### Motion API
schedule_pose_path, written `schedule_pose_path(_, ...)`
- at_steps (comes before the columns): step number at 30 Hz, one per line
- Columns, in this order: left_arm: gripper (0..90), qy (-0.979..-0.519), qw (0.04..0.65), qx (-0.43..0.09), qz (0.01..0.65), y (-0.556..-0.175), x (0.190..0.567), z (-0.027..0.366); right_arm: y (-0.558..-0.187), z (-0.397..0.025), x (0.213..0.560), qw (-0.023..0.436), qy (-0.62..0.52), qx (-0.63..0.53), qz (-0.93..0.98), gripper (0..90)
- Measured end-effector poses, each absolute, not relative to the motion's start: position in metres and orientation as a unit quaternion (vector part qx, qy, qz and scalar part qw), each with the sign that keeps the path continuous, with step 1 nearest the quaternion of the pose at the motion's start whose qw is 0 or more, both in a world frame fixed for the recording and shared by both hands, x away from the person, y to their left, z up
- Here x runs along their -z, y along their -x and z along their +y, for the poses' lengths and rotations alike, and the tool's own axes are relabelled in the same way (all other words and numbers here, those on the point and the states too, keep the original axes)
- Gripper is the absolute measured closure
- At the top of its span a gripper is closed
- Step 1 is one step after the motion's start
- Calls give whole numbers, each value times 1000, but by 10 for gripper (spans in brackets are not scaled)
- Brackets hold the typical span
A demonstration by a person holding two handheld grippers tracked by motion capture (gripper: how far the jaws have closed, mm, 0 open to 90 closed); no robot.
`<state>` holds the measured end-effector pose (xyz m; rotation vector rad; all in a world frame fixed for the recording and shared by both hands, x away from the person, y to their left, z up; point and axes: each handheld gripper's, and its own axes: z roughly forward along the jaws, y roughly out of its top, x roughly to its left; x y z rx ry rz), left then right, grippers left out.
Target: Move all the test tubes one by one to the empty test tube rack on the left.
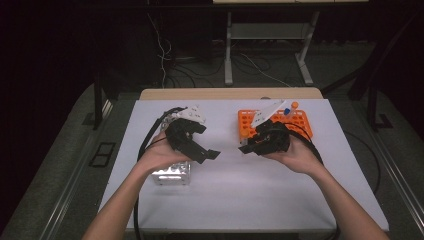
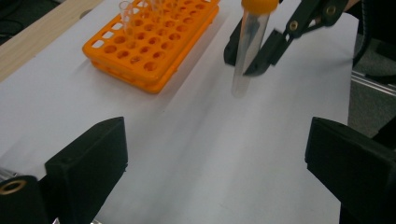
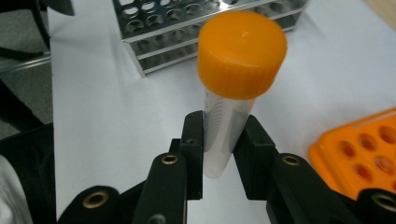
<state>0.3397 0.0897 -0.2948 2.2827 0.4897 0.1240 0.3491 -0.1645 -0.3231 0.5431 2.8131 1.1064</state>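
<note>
My right gripper [image 3: 226, 149] is shut on a clear tube [image 3: 224, 135] with an orange cap [image 3: 241, 53], gripping it on the lower body and holding it roughly upright above the white table. The left gripper view has the same tube [image 2: 247, 51] hanging in the right gripper [image 2: 261, 58], to the right of the orange rack [image 2: 149, 42]. My left gripper [image 2: 219, 158] is open wide with nothing between its jaws, pointing at that tube from a short distance. From above, the left gripper [image 1: 205, 142] and right gripper [image 1: 248, 146] face each other at mid-table.
An orange tube rack [image 1: 300, 125] with a few tubes stands at the back right, behind the right hand. A metal rack [image 1: 172, 173] sits under the left hand near the table's left side, and it is also in the right gripper view [image 3: 187, 28]. Cables trail off both grippers.
</note>
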Motion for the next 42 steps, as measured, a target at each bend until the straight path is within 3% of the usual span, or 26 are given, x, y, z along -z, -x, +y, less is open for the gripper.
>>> schedule_pose_path(9, 169, -916, 366, -39, 161, -347, 286, 76, -348, -142, 330, 16, -154, -361, 920, 736)
schedule_pose_path(19, 358, -937, 329, -4, 117, -352, 284, 61, -343, -122, 336, 2, -125, -365, 922, 736)
schedule_pose_path(29, 675, -948, 306, 7, 88, -352, 289, 52, -343, -113, 341, 0, -112, -364, 925, 735)
schedule_pose_path(32, 679, -950, 299, 6, 90, -353, 288, 50, -343, -113, 341, 0, -116, -363, 925, 731)
schedule_pose_path(35, 682, -951, 293, 1, 95, -357, 284, 50, -346, -115, 341, -7, -131, -372, 919, 637)
schedule_pose_path(42, 683, -949, 292, -15, 117, -373, 271, 59, -353, -132, 337, 5, -161, -386, 908, 547)
